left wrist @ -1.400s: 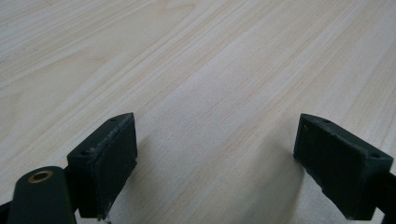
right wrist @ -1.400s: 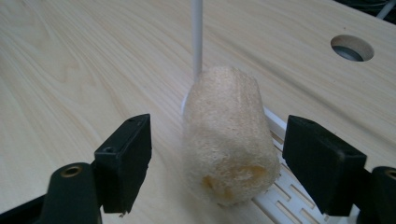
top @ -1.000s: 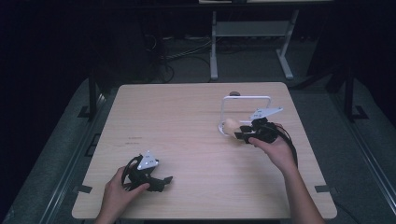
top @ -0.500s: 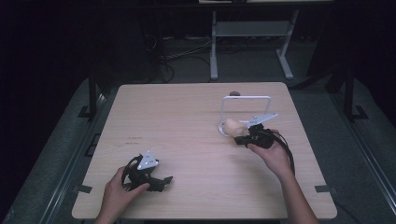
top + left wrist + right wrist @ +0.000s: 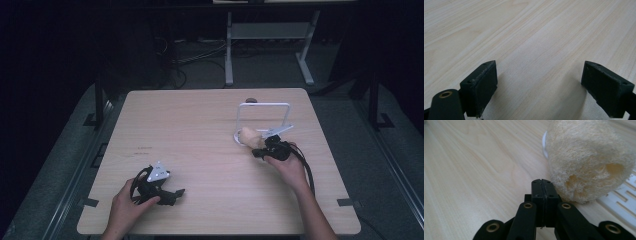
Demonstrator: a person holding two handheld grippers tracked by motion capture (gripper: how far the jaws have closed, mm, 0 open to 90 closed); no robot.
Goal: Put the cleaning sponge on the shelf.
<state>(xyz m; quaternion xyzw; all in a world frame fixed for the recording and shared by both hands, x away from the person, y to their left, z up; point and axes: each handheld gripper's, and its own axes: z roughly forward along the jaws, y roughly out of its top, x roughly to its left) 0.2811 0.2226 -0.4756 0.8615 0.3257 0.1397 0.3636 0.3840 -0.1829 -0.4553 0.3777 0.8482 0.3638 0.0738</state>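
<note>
Nearest us, at 7 o'clock on the bench (image 5: 210, 120), our left gripper (image 5: 170, 192) rests released, its 2 jaws wide apart over bare wood with nothing between them.

At 3 o'clock, our right gripper (image 5: 541, 195) is clenched, jaws pressed flat together on nothing. The loofah (image 5: 586, 157) lies just beyond its tip, at about 1 o'clock from the jaws in the right gripper view, seemingly touching their right side. From above, the loofah (image 5: 248, 135) sits at 10 o'clock of the gripper (image 5: 261, 150), on the base of the white rack (image 5: 264, 106).

We judge the step to be nudging or seating the loofah on the rack with closed jaws rather than picking it up. The next move calls for either a gentle push from the tip, or opening the jaws wide enough to span the soft body before closing. The loofah is light, so a hard shove would likely roll it off.
</note>
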